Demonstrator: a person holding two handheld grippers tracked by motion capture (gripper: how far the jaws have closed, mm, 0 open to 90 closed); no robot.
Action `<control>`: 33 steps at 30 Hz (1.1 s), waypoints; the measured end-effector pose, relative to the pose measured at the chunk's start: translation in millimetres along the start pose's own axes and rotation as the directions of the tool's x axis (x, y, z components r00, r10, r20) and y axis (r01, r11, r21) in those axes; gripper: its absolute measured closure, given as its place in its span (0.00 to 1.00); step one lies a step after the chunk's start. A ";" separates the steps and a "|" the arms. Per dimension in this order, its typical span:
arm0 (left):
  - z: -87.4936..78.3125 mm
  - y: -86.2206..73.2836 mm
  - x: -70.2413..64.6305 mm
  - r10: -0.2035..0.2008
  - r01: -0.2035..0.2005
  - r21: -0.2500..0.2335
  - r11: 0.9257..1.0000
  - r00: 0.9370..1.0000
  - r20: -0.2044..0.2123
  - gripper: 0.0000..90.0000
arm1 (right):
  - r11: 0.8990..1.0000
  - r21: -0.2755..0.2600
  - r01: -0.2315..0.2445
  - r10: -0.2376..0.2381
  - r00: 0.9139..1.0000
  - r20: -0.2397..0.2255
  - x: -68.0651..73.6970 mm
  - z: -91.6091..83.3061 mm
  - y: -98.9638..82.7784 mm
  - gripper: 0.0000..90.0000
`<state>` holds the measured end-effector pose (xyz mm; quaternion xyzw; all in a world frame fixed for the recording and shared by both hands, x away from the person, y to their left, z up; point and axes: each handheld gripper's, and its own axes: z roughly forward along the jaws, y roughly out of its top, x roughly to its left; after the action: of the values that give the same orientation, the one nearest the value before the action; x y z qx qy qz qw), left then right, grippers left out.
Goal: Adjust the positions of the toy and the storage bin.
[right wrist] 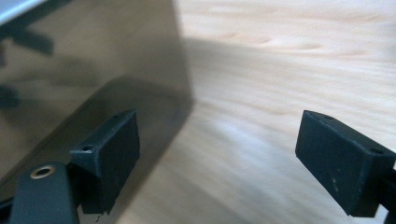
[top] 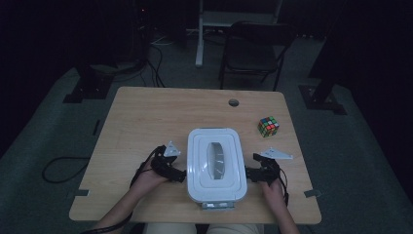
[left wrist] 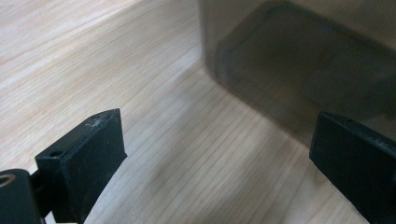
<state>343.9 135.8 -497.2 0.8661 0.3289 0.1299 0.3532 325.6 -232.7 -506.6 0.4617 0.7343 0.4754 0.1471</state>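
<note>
A white lidded box [top: 216, 165] with a clear oval window lies near the front middle of the wooden table [top: 146, 117]. My left gripper [top: 181, 174] is at the box's left side, low on the table. In the left gripper view its jaws stand wide apart, nothing between them, and the left gripper [left wrist: 217, 144] faces the box's translucent wall [left wrist: 299, 60]. My right gripper [top: 249, 173] is at the box's right side. In the right gripper view the right gripper [right wrist: 217, 149] is open over bare wood, with the box wall [right wrist: 88, 70] at its left.
A colourful puzzle cube [top: 268, 126] sits at the right, behind the right hand. A round cable hole [top: 234, 103] is at the table's far edge. A dark folding chair [top: 253, 48] stands beyond the table. A metal latch [top: 217, 205] sticks out at the box's near end.
</note>
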 end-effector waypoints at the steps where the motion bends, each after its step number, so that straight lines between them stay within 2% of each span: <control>1: -0.3 -2.0 1.5 -0.009 0.009 0.002 1.000 1.000 0.008 0.05 | 1.000 -0.015 -0.006 0.006 1.000 0.010 -3.9 -1.4 0.1 0.15; 5: -3.4 -7.7 7.0 -0.037 0.037 -0.002 0.999 0.999 0.013 0.05 | 0.998 -0.057 -0.041 0.045 0.997 0.062 -25.9 -9.2 3.7 0.17; 8: -7.3 -14.3 11.5 -0.052 0.052 0.000 0.999 0.999 0.014 0.05 | 0.996 -0.078 -0.048 0.055 0.994 0.091 -39.7 -13.4 5.9 0.17; 10: -10.4 -20.4 14.8 -0.058 0.058 0.019 0.998 0.998 0.011 0.05 | 0.994 -0.082 -0.073 0.080 0.993 0.087 -51.2 -14.5 8.1 0.17; 11: -12.5 -24.9 16.6 -0.058 0.058 0.029 0.998 0.998 0.004 0.05 | 0.994 -0.078 -0.074 0.082 0.991 0.108 -55.6 -14.8 9.7 0.17; 13: -16.9 -31.6 19.4 -0.072 0.072 0.036 0.997 0.997 0.000 0.05 | 0.996 -0.064 -0.064 0.071 0.991 0.109 -65.2 -14.8 13.7 0.14; 17: -26.7 -43.3 20.4 -0.097 0.098 0.018 0.995 0.995 -0.006 0.05 | 0.997 -0.064 -0.051 0.061 0.985 0.163 -77.4 -11.6 23.3 0.14; 19: -31.0 -48.9 19.9 -0.094 0.094 0.013 0.995 0.995 -0.021 0.05 | 0.997 -0.072 -0.042 0.054 0.983 0.177 -82.7 -10.1 28.7 0.14; 24: -40.6 -64.5 20.1 -0.112 0.112 0.016 0.994 0.994 -0.022 0.05 | 0.997 -0.072 -0.038 0.052 0.978 0.203 -94.6 -4.4 43.0 0.14; 26: -43.5 -71.9 22.0 -0.128 0.128 0.019 0.992 0.991 -0.032 0.05 | 0.996 -0.071 -0.046 0.061 0.975 0.215 -99.0 -1.3 49.1 0.14; 28: -47.1 -79.3 25.2 -0.157 0.158 0.010 0.987 0.987 -0.032 0.05 | 0.997 -0.067 -0.032 0.047 0.971 0.236 -102.9 1.8 54.3 0.14; 29: -47.1 -79.3 25.2 -0.157 0.158 0.010 0.987 0.987 -0.032 0.04 | 0.997 -0.067 -0.032 0.047 0.971 0.236 -102.9 1.8 54.3 0.14; 30: -51.2 -85.2 27.9 -0.172 0.172 -0.009 0.985 0.984 -0.041 0.04 | 0.998 -0.057 -0.020 0.034 0.965 0.258 -105.1 4.2 56.6 0.14; 31: -54.1 -88.3 29.1 -0.174 0.173 -0.007 0.985 0.983 -0.060 0.04 | 0.999 -0.036 -0.036 0.044 0.960 0.276 -114.4 11.8 62.6 0.14; 32: -54.1 -88.3 29.1 -0.174 0.173 -0.007 0.985 0.983 -0.060 0.04 | 0.999 -0.036 -0.036 0.044 0.960 0.276 -114.4 11.8 62.6 0.14; 33: -56.3 -91.0 30.0 -0.152 0.152 0.001 0.988 0.985 -0.077 0.04 | 0.999 -0.028 -0.042 0.048 0.958 0.282 -119.1 16.2 65.6 0.13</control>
<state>297.1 233.9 -520.6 0.8342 0.4077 0.1344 0.3462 434.6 -313.1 -486.7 0.5397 0.6898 0.4160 0.2446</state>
